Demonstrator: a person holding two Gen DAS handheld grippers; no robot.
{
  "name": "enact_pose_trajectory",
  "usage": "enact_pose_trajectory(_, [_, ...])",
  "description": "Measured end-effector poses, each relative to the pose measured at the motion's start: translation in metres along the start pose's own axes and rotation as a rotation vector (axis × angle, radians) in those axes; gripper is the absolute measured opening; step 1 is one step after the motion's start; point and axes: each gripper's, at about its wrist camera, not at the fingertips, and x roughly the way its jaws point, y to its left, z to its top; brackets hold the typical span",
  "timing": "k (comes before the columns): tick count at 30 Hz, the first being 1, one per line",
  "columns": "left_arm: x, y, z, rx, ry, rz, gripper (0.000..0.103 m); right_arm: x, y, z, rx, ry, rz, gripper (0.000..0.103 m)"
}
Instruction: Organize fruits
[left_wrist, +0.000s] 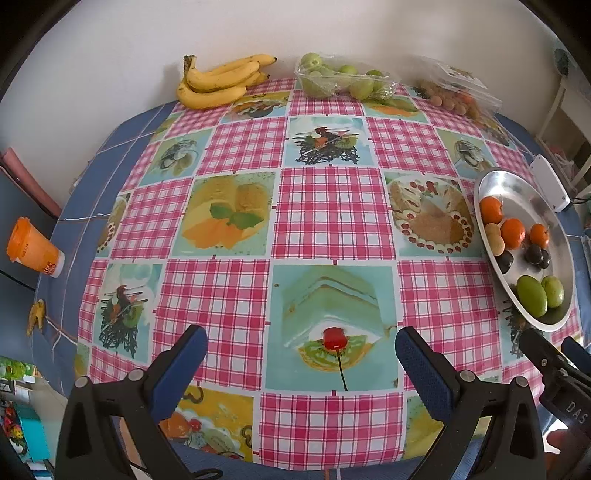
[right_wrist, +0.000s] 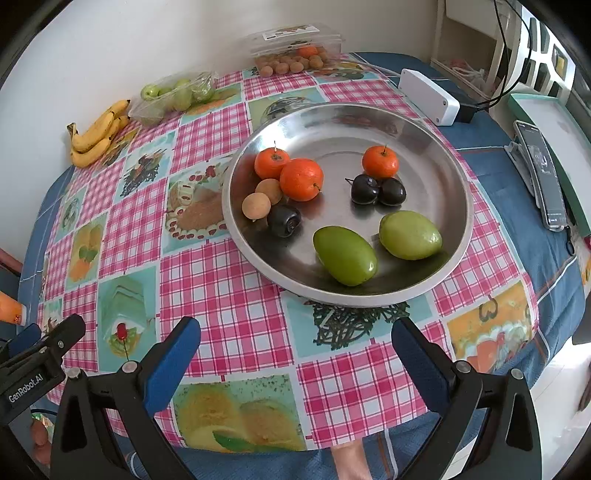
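Resting in a round metal plate (right_wrist: 436, 155) were the sorted fruits: three oranges (right_wrist: 301, 179) toward its far side, two small tan fruits (right_wrist: 256, 206) at its left edge, three dark round fruits (right_wrist: 365, 189), one of them beside the tan pair, and two green fruits (right_wrist: 345, 254) at the near side, lying close together. In the left wrist view the same plate (left_wrist: 509, 184) sat at the right edge of the desk (left_wrist: 332, 214), which wore a pink checked cloth with dessert pictures.

Along the far edge, against the wall, a bunch of bananas (left_wrist: 218, 83) lay to the left, a clear pack of green fruits (left_wrist: 343, 79) in the middle, and a clear box of small tan fruits (left_wrist: 458, 94) to the right. A white box (right_wrist: 428, 96) with a cable lay just beyond the plate, and a phone (right_wrist: 543, 173) stood propped on a stand farther right. An orange cup (left_wrist: 33, 247) lay tipped at the left edge.

Both tools hovered over the near side of the desk, apart from all fruit. The left hand-held gripper (left_wrist: 301, 349) had its jaws spread wide with nothing between them; the right hand-held gripper (right_wrist: 295, 341) stood likewise wide and empty, just short of the plate's near rim.
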Motion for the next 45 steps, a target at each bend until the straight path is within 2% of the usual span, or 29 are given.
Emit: enact_pose_trajectory(45, [0.031,-0.002,0.004,0.012,0.053,0.007,0.103,0.027,0.008,-0.001,-0.002,0.042,-0.024,0.103])
